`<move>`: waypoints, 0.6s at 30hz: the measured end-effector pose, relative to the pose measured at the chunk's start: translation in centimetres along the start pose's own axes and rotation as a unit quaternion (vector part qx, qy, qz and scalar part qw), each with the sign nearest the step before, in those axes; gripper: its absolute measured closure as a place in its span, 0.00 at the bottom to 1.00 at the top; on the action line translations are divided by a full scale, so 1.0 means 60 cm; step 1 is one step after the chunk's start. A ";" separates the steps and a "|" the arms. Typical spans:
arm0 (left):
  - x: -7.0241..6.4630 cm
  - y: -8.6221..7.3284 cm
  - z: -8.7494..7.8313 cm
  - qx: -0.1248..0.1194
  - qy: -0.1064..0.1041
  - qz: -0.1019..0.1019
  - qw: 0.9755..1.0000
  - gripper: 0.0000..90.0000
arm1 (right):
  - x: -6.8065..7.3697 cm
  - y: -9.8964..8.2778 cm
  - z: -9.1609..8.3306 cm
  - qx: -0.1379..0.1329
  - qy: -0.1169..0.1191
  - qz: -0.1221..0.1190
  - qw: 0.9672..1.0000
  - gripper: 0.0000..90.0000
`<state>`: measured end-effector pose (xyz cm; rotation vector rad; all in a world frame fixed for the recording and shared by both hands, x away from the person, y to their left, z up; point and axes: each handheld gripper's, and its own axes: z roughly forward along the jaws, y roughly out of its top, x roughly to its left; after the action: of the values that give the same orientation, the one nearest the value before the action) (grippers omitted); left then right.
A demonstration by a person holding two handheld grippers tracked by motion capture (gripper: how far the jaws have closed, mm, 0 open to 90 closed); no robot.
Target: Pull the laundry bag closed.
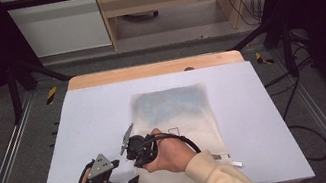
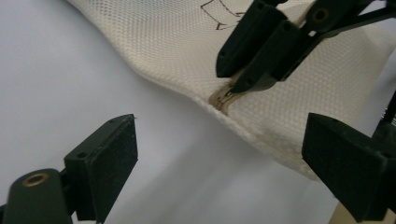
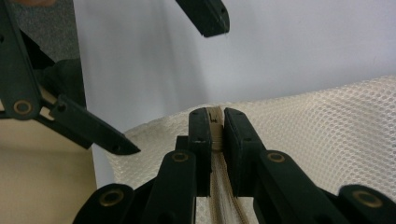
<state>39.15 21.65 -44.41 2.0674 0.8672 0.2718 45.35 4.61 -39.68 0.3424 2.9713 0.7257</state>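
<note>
1. Your right gripper point(image 3: 213, 122) pinches the tan zipper point(image 2: 224, 99) at the near-left edge of the cream mesh bag point(image 1: 175, 114).
2. Your left gripper point(image 2: 219, 154) stands wide apart just beside that edge, gripping nothing.
3. The bag lies flat on the white table point(image 1: 86, 125).

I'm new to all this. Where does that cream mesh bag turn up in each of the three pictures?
High view: the mesh bag lies mid-table, under the hands.
Left gripper view: it runs across the top and right.
Right gripper view: it spans the lower right.
Shared landmark: the right gripper, pinching the bag's tan zipper.
</note>
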 end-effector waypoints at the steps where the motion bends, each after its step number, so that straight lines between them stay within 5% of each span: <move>1: -0.001 0.001 0.001 -0.004 -0.009 -0.006 1.000 0.12 | 0.000 0.000 0.000 0.000 0.000 0.000 1.000 0.91; 18: -0.007 0.004 0.040 0.011 -0.043 -0.011 0.999 0.34 | -0.003 -0.002 -0.017 -0.008 -0.001 -0.001 1.000 0.91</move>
<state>40.12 19.74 -45.63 2.0732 0.8423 0.1608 45.38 4.01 -38.82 0.3393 2.9619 0.7488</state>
